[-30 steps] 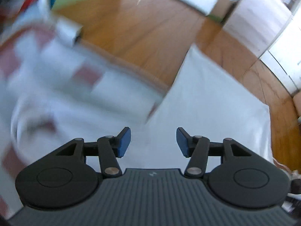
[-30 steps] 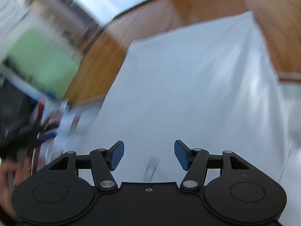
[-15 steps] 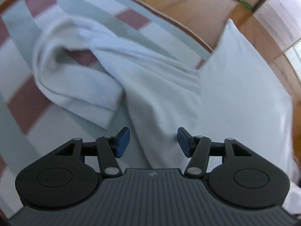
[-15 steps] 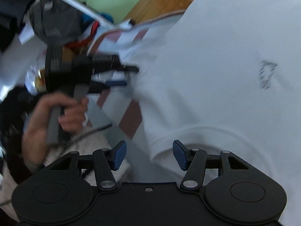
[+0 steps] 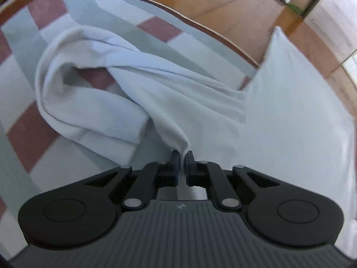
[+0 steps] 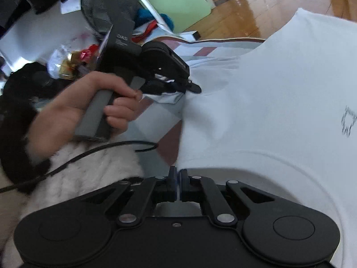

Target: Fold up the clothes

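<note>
Lying flat but for a crumpled sleeve, the white T-shirt is pinched by both tools.

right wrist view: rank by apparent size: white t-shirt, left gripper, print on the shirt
1. white t-shirt
2. left gripper, though it sits nearer the camera than much of the shirt
3. small dark print, partly cut by the frame edge
</note>
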A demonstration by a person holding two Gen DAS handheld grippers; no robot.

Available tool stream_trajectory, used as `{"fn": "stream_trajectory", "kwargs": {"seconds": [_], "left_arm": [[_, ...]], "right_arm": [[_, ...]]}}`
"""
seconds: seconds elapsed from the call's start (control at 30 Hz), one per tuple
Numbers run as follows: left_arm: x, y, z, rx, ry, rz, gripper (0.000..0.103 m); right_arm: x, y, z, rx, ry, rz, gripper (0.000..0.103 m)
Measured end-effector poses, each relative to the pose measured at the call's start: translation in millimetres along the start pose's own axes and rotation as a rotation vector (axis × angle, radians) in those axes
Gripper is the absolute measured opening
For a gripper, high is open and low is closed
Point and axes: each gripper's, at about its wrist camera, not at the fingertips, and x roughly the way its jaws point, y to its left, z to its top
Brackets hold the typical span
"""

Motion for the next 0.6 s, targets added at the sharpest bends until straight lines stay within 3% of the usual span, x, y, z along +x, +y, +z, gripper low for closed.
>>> {"fn": "stream_trajectory", "kwargs": {"seconds": [0.13, 0.27, 0.43, 0.6], "left_arm": [[-4.4, -12.4, 1.9, 0.059, -0.059, 0.101, 0.005], [-21.7, -7.4, 7.2, 0.091, -0.169, 0.235, 0.005], [-48.6, 21.9, 15.4, -0.011, -0.225, 0.160, 0.013], [-68.6, 41.6, 22.8, 0.085, -0.224, 0.082, 0.059]], "right_arm": [[13.4, -6.5, -10.7, -0.023, 0.087, -0.084, 0.004], [15.1, 3.7, -8.0, -0.073, 0.091, -0.098, 0.004], [13.3, 6.4, -1.9, -0.123, 0.146, -0.107, 0.004], [10.1, 24.5, 6.6, -0.244, 0.273, -0.124, 0.009]]}}
